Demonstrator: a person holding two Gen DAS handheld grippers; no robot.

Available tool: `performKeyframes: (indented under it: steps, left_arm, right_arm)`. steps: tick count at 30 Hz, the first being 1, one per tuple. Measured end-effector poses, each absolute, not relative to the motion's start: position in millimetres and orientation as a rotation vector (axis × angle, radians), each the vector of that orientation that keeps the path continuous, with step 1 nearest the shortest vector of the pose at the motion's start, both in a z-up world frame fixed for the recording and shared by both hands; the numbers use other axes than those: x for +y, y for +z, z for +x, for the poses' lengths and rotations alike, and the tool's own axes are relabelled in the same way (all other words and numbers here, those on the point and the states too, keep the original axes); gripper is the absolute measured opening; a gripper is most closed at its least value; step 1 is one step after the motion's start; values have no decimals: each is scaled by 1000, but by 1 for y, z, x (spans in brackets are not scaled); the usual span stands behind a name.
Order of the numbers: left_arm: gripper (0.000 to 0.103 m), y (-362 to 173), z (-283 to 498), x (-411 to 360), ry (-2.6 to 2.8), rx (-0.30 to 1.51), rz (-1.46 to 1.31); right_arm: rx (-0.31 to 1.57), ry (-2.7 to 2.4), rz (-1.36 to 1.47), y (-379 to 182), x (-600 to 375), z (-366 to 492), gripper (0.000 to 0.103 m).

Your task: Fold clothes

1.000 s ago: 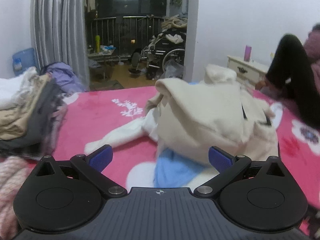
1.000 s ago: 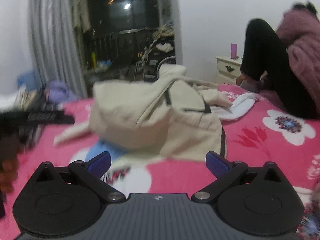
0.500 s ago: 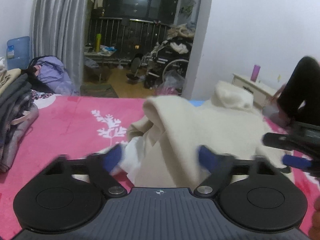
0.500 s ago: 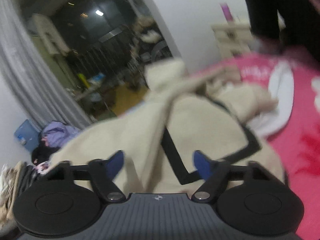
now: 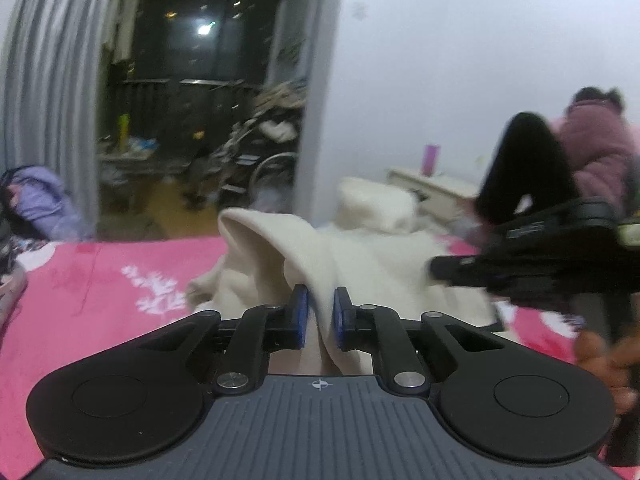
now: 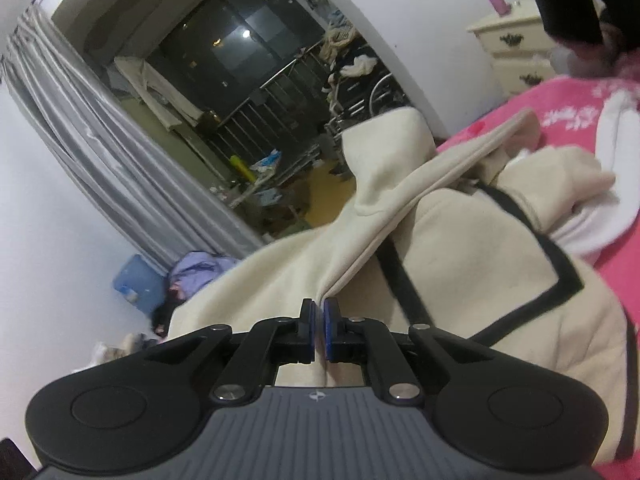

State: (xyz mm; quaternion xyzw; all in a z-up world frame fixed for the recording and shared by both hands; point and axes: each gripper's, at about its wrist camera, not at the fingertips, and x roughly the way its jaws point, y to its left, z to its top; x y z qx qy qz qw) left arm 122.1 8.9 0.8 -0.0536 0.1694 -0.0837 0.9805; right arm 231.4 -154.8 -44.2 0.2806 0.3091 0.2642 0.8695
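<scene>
A cream hooded garment with black trim [image 6: 480, 264] lies bunched on the pink flowered blanket [image 5: 100, 280]. In the left wrist view my left gripper [image 5: 320, 300] is closing its jaws on a raised fold of this garment [image 5: 280, 248], and the blue pads press the cloth between them. In the right wrist view my right gripper [image 6: 319, 312] is shut on a seamed edge of the same garment, which runs taut up and away from the pads. The right gripper's black body also shows at the right of the left wrist view, blurred, with a hand under it.
A white garment [image 6: 612, 216] lies beside the cream one on the bed. A person [image 5: 592, 148] in a pink jacket sits at the bed's far right by a cream nightstand [image 6: 516, 40]. A grey curtain [image 5: 52, 92] and a cluttered balcony lie beyond the bed.
Both grippers went from wide open to closed on the cream garment. The right gripper moved in over the garment and rolled; the left came up close to a fold.
</scene>
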Motion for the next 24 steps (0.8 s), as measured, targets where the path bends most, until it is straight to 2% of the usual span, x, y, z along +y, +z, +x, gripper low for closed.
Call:
performKeyframes:
  steps: [7, 12, 13, 17, 24]
  left_arm:
    - [10, 19, 56, -4, -367, 311, -101]
    - [5, 33, -2, -12, -541, 290, -78]
    - [0, 35, -14, -14, -584, 276, -68]
    - [0, 39, -61, -37, -749, 233, 38]
    - [0, 4, -74, -44, -768, 461, 47]
  right_arm:
    - [643, 697, 715, -40, -193, 179, 6]
    - [654, 741, 803, -47, -235, 120, 6]
    - [654, 752, 813, -47, -241, 109, 6]
    - [681, 796, 785, -48, -252, 60, 6]
    - [752, 767, 793, -70, -275, -6, 6]
